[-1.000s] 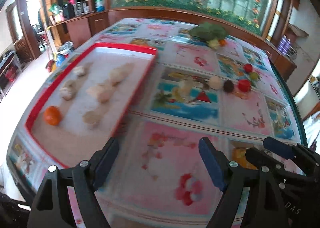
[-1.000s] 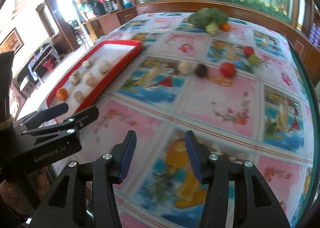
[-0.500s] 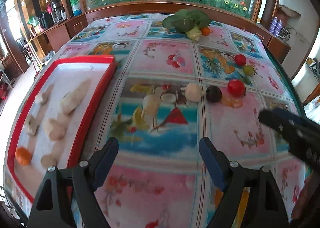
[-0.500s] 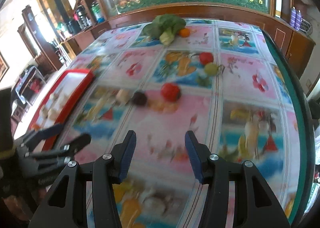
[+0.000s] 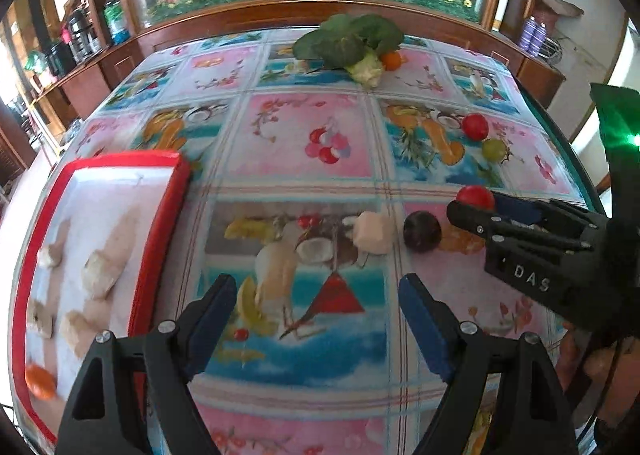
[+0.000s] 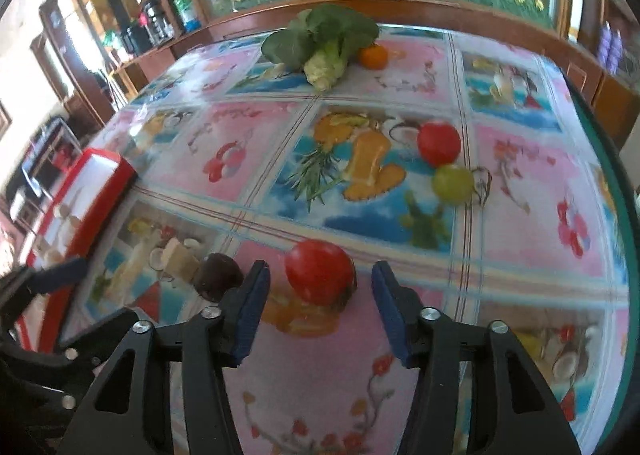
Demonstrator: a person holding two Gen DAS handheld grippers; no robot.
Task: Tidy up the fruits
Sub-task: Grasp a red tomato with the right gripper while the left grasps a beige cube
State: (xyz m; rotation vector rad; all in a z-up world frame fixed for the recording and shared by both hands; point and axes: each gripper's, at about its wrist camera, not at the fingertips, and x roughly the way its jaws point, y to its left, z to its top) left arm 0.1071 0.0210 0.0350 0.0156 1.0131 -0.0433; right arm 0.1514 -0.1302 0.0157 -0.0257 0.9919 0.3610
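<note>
A red round fruit point(image 6: 320, 271) lies on the patterned tablecloth, between the open tips of my right gripper point(image 6: 320, 307), untouched. It also shows in the left wrist view point(image 5: 475, 197), partly behind the right gripper point(image 5: 476, 211). A dark round fruit point(image 6: 218, 275) and a pale chunk point(image 6: 180, 257) lie to its left. A second red fruit point(image 6: 439, 143) and a green fruit point(image 6: 453, 182) lie farther back. My left gripper point(image 5: 316, 319) is open and empty above the cloth, right of the red tray point(image 5: 160, 231).
The red tray holds several pale pieces point(image 5: 100, 275) and an orange fruit point(image 5: 39, 381). A leafy green vegetable point(image 6: 324, 39) and an orange point(image 6: 373, 55) lie at the table's far end. A wooden ledge point(image 5: 320, 13) borders the table behind.
Both grippers have moved forward and right across the table. The right gripper has come up to the nearest red fruit, which now lies between its open fingers.
</note>
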